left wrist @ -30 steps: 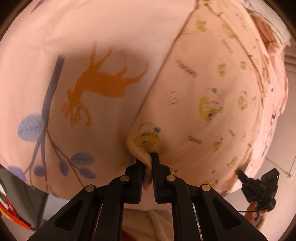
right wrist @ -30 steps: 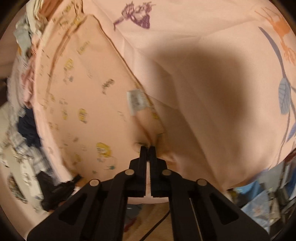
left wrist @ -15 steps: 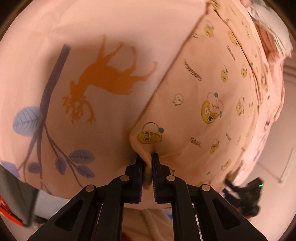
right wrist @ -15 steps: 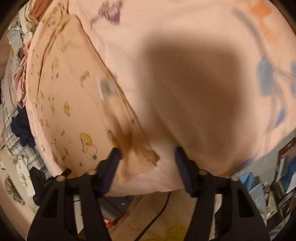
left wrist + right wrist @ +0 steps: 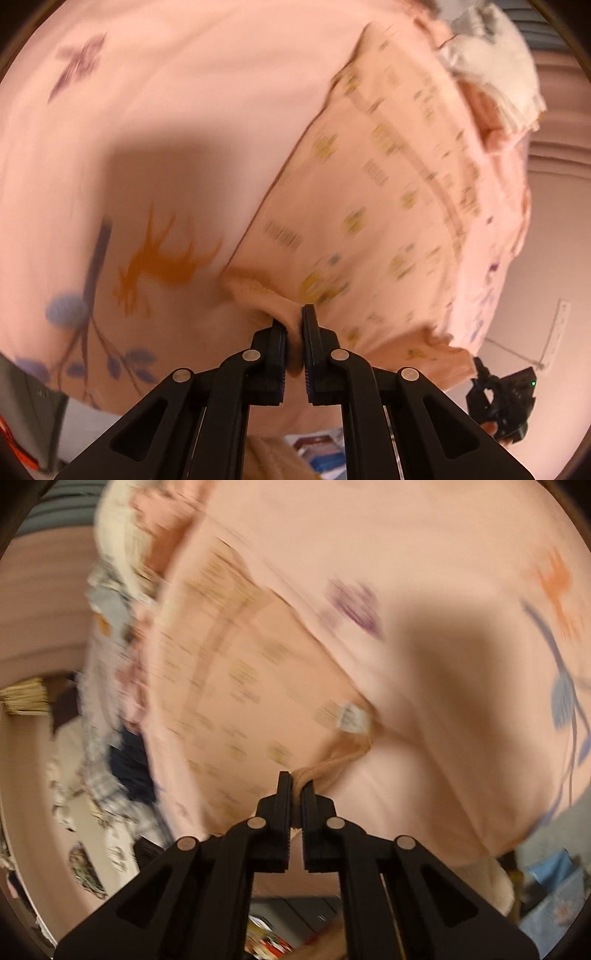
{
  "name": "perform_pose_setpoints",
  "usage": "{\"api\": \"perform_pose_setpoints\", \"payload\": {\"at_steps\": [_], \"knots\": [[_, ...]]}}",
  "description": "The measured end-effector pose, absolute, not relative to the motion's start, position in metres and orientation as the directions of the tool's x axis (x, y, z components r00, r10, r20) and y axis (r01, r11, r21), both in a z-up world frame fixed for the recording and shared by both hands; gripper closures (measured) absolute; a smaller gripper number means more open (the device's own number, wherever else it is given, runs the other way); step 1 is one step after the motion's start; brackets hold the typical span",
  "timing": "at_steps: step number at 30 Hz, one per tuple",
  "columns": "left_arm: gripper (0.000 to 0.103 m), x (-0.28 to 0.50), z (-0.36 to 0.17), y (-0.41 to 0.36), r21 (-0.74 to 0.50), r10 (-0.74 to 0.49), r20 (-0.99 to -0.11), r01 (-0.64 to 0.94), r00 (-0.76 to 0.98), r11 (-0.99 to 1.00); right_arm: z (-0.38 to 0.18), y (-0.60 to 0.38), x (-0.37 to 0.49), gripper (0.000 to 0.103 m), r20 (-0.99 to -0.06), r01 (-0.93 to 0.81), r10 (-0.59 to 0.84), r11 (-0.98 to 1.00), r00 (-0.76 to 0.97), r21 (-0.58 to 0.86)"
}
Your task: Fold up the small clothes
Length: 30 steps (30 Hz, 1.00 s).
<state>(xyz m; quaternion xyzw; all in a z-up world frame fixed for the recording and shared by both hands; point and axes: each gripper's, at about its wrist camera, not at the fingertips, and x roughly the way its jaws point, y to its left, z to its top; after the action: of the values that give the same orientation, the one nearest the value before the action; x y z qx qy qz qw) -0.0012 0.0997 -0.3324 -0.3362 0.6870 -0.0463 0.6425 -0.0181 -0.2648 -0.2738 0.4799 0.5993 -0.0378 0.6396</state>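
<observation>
Pinching the near hem of the small peach cotton garment with yellow cartoon prints (image 5: 369, 206), my left gripper (image 5: 294, 321) has its jaws pressed together on a bunched fold of the cloth. My right gripper (image 5: 296, 788) is clamped on another corner of the same garment (image 5: 236, 686), its jaws drawn shut with a rolled edge of fabric squeezed between them. A white care label (image 5: 350, 716) shows on the cloth just beyond that grip. The garment lies spread across a pink bedsheet printed with an orange deer and blue leaves (image 5: 155, 122), with its two near corners raised off the sheet in my grips. Both views are smeared, so I cannot make out the print clearly. From the left wrist I see the right gripper (image 5: 500, 402) at the lower right, off the sheet's edge. At the far end of the garment sits a crumpled white cloth (image 5: 491, 62), and from the right wrist I see a heap of other clothes, plaid and dark blue (image 5: 122, 771), beside the garment's left edge.
</observation>
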Motion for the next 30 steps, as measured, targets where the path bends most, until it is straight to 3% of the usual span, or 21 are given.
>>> {"api": "perform_pose_setpoints", "payload": {"at_steps": [6,11,17,22,25,27,30], "knots": [[0.095,0.068,-0.293,0.114,-0.582,-0.558,-0.809,-0.377,0.184,0.720,-0.214,-0.256,0.038,0.098,-0.793,0.529,0.481,0.591,0.374,0.608],[0.095,0.136,-0.282,0.097,-0.607,-0.553,-0.795,-0.336,0.250,0.720,-0.201,-0.255,0.103,0.098,-0.791,0.481,0.457,0.629,0.407,0.611],[0.095,0.210,-0.319,0.071,-0.541,-0.474,-0.840,-0.361,0.263,0.759,-0.237,-0.274,0.194,0.098,-0.830,0.455,0.451,0.695,0.328,0.557],[0.095,0.252,-0.379,0.058,-0.421,-0.385,-0.906,-0.445,0.173,0.790,-0.317,-0.286,0.256,0.096,-0.922,0.470,0.368,0.798,0.119,0.379],[0.095,0.259,-0.381,0.061,-0.405,-0.376,-0.914,-0.439,0.155,0.802,-0.352,-0.292,0.274,0.091,-0.946,0.450,0.322,0.841,0.029,0.300],[0.095,0.259,-0.379,0.071,-0.425,-0.413,-0.901,-0.454,0.131,0.783,-0.355,-0.297,0.279,0.081,-0.953,0.419,0.304,0.866,-0.005,0.274],[0.084,0.249,-0.367,0.093,-0.463,-0.445,-0.880,-0.509,0.167,0.726,-0.337,-0.303,0.278,0.074,-0.978,0.347,0.208,0.918,-0.008,0.193]]}}
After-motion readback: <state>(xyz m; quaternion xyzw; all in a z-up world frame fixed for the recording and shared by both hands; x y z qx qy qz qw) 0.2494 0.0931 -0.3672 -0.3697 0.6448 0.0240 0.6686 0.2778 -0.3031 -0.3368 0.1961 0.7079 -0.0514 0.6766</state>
